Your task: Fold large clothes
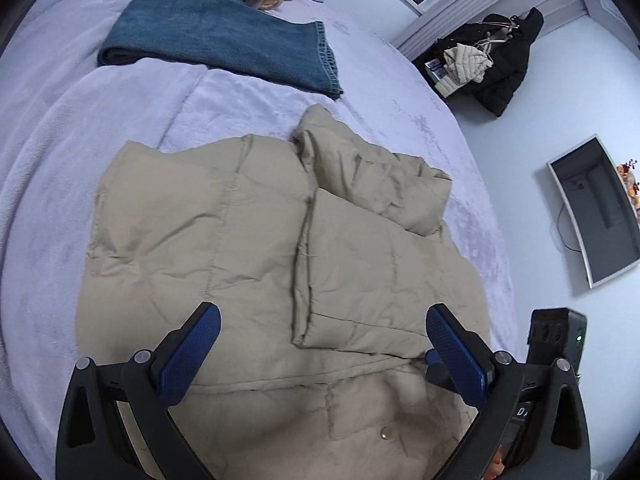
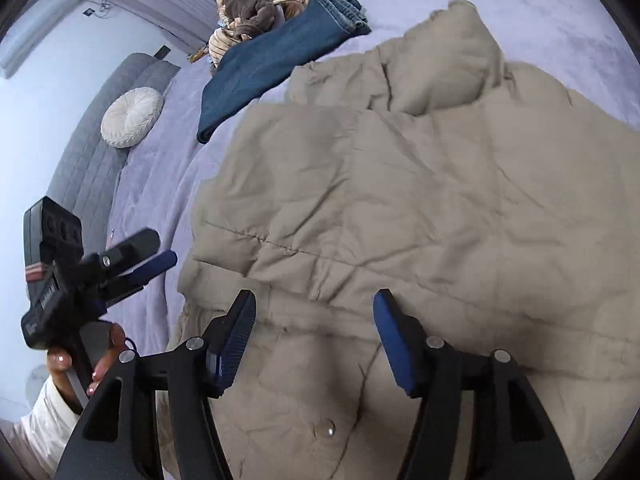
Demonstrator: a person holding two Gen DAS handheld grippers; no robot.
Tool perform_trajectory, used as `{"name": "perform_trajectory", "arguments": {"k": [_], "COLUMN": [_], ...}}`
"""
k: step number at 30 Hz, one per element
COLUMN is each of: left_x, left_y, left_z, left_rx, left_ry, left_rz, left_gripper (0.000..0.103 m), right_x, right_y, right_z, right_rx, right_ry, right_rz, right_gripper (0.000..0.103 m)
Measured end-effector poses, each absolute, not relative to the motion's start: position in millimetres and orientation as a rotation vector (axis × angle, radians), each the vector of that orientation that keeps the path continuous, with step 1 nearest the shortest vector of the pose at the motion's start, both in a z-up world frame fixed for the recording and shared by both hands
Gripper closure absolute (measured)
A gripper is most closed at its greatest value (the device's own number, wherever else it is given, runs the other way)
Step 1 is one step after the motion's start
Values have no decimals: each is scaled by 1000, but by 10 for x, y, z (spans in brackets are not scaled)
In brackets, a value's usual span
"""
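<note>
Hovering with jaws apart and nothing between them, left gripper (image 1: pixel 323 322) and right gripper (image 2: pixel 314 308) both poised just above the near hem of the beige padded jacket (image 1: pixel 248 232) spread on the lavender bedspread (image 1: pixel 52 128), folded jeans (image 1: pixel 224 40) beyond.

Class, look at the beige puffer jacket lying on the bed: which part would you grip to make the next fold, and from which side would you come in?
Probably grip the beige puffer jacket at its near hem, close to the snap button, coming down from above on the near side. That edge lies flat and free just under both open tongs, while the sleeve is already folded across the body.
</note>
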State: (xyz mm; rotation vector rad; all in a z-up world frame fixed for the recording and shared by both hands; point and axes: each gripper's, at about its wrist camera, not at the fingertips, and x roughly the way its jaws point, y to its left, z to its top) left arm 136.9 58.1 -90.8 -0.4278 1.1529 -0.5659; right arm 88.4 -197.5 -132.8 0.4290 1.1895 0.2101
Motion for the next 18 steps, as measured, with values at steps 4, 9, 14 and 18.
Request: {"name": "perform_trajectory", "arguments": {"k": [4, 9, 14, 18], "left_x": [1500, 1653, 1613, 1489], "left_y": [319, -50, -265, -12], "left_z": [-1111, -1484, -1379, -1144], "left_rx": [-423, -405, -371, -348], "left_ry": [1205, 1293, 1268, 1164], "left_rz": [-627, -637, -671, -599], "left_gripper": [0, 17, 95, 95], "right_x": [473, 198, 208, 250], "right_y": [-2363, -2803, -3117, -3334], "right_z": [-1396, -1432, -1460, -1366], "right_rx": [454, 421, 376, 214], "right_ry": [1200, 1179, 1147, 1139], "right_rz": [113, -19, -107, -212], "right_gripper": [38, 76, 85, 85]}}
